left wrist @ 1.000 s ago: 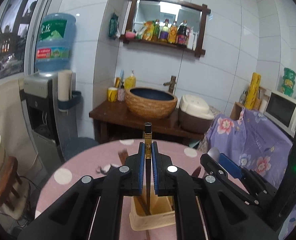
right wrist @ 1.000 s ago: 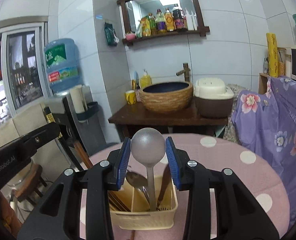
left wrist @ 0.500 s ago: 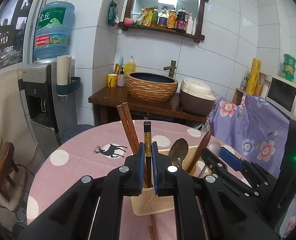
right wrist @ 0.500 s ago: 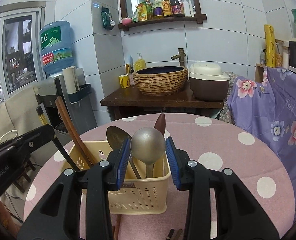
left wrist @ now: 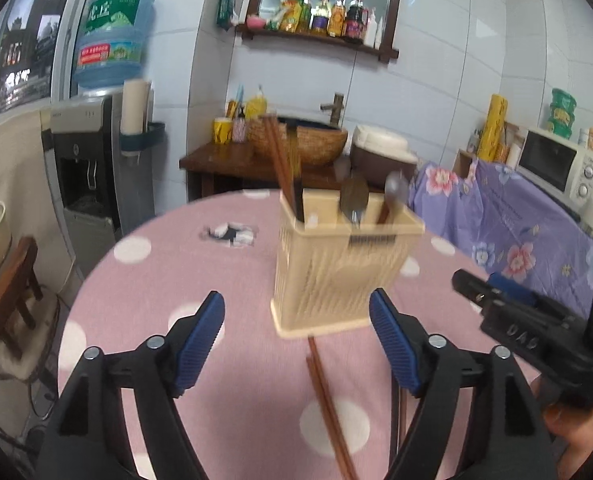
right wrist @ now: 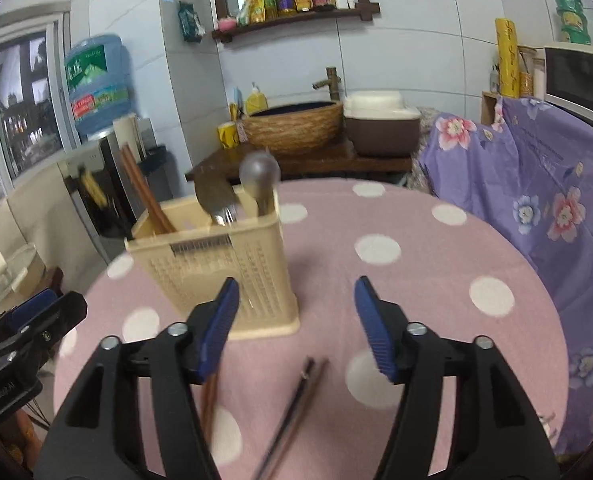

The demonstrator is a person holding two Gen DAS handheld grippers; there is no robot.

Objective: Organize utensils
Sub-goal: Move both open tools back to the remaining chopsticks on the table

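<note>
Left tongs: spread apart, holding nothing.
Right tongs: spread apart, holding nothing.
Cream perforated plastic utensil basket: ahead of both tongs.
Loose brown wooden chopsticks: on pink polka-dot table, between right tongs.
Advice: close on both sticks together, mid-length.
Writing: blurred, illegible.

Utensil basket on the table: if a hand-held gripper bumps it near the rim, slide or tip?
Probably tips: the utensil basket is tall on a small base, and the chopsticks and spoons stick out above the rim. Its perforated plastic walls look light, and the tablecloth may hinder sliding.
</note>
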